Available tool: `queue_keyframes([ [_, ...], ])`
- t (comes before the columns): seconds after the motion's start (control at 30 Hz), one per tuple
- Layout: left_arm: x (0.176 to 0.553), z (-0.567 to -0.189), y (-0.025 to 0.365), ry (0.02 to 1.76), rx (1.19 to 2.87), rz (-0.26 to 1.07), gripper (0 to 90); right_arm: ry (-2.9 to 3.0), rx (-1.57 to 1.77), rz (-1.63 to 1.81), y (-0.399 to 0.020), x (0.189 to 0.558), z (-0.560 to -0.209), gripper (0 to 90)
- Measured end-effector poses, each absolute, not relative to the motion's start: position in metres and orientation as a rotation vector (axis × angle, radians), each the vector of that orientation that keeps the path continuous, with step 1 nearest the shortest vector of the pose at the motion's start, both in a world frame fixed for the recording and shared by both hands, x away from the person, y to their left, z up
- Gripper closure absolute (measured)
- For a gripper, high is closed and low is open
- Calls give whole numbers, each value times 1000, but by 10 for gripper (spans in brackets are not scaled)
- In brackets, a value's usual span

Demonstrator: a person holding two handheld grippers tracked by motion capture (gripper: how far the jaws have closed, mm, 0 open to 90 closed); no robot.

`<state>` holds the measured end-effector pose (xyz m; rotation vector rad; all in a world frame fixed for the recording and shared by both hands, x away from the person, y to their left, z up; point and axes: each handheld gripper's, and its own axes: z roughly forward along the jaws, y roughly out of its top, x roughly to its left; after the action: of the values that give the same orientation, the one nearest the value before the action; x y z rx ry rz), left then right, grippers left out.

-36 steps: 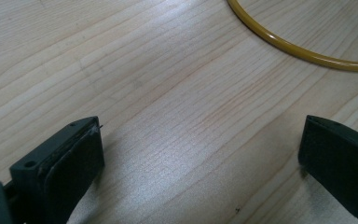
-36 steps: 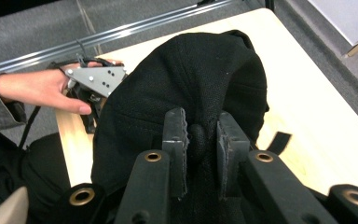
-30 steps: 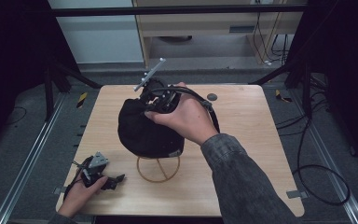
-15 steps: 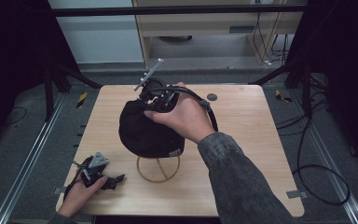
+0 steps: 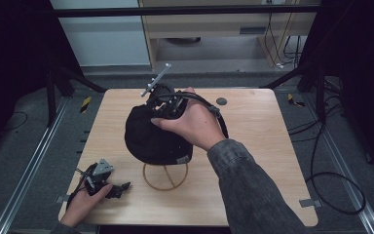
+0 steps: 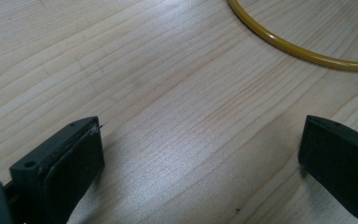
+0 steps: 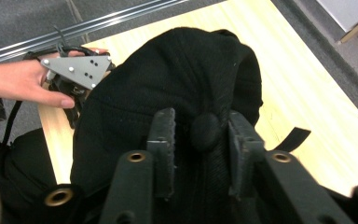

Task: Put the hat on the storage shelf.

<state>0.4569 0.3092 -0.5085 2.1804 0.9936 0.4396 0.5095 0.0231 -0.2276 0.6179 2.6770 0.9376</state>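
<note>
Sitting on one yellow wire stand (image 5: 165,179), one black cap (image 5: 151,136) has its top button (image 7: 205,130) between the right gripper's (image 7: 200,135) just-loosened jaws; the left gripper (image 6: 200,154), beside the stand, is spread.

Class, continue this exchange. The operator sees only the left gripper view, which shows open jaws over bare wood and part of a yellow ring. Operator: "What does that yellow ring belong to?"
Observer: It is the base of a wire stand, and a black cap sits on top of it.
Operator: Where is the right gripper?
Observer: The right gripper is at the cap's crown, with the top button between its jaws.
Operator: Is it clamped on the button?
Observer: No. Its jaws have just been opening, and there is a gap beside the button.
</note>
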Motion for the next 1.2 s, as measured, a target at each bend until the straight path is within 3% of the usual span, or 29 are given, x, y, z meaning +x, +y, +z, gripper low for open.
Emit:
queue_keyframes([
  [0.27,457,-508,309,994,2181,439,0,2674,649,931,16,509,-230,560],
  [0.87,457,-508,309,994,2180,440,0,2639,660,997,5,498,-222,441],
  [1.2,457,-508,309,994,2181,439,0,2558,747,1072,-14,498,-224,266],
])
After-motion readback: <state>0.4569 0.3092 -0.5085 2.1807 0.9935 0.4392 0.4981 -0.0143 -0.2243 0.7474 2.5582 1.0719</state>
